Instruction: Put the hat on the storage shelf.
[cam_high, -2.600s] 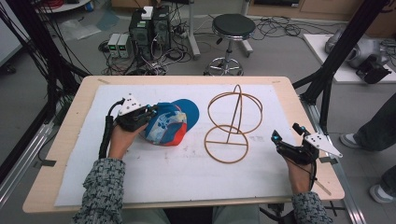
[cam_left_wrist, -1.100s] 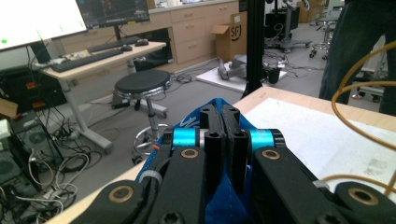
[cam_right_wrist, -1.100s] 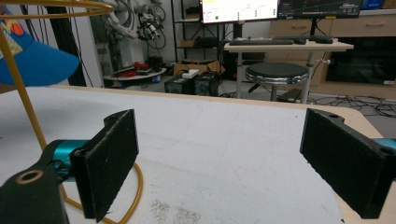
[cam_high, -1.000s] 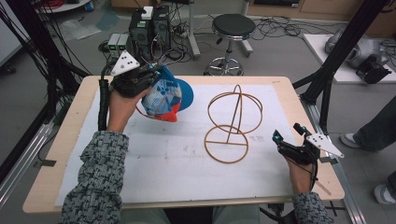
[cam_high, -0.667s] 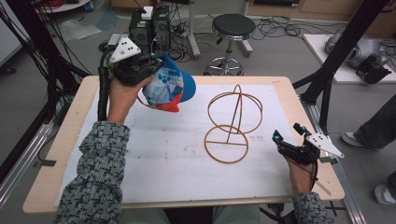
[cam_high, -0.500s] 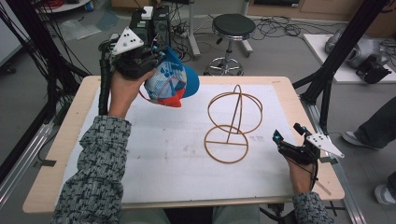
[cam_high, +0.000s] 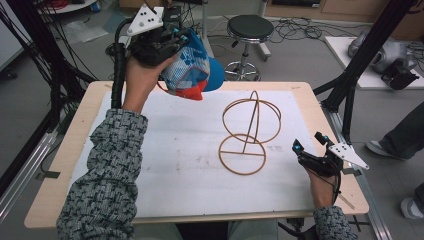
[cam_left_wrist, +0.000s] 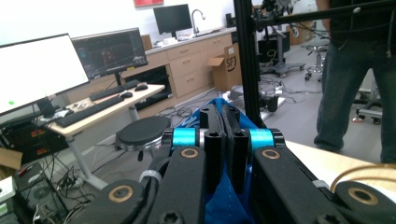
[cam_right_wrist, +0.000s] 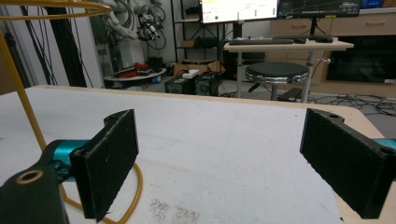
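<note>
My left gripper (cam_high: 177, 39) is raised high over the table's far left corner, shut on a blue, white and red cap (cam_high: 192, 70) that hangs from its jaws. In the left gripper view the jaws pinch blue cap fabric (cam_left_wrist: 223, 196) between them. A yellow wire stand (cam_high: 248, 131) of two rings on an upright rod stands right of the table's middle. My right gripper (cam_high: 307, 144) rests open near the right edge, just right of the stand's base ring (cam_right_wrist: 126, 191), nothing between its jaws.
White paper (cam_high: 165, 160) covers most of the wooden table (cam_high: 60, 200). A black stool (cam_high: 250, 27) stands beyond the far edge. Black frame posts (cam_high: 362, 55) rise at the right. A person's legs (cam_left_wrist: 355, 79) stand past the table.
My left gripper has lifted the cap off the table and carried it up and toward the far left corner. The right gripper and the wire stand have stayed put.
</note>
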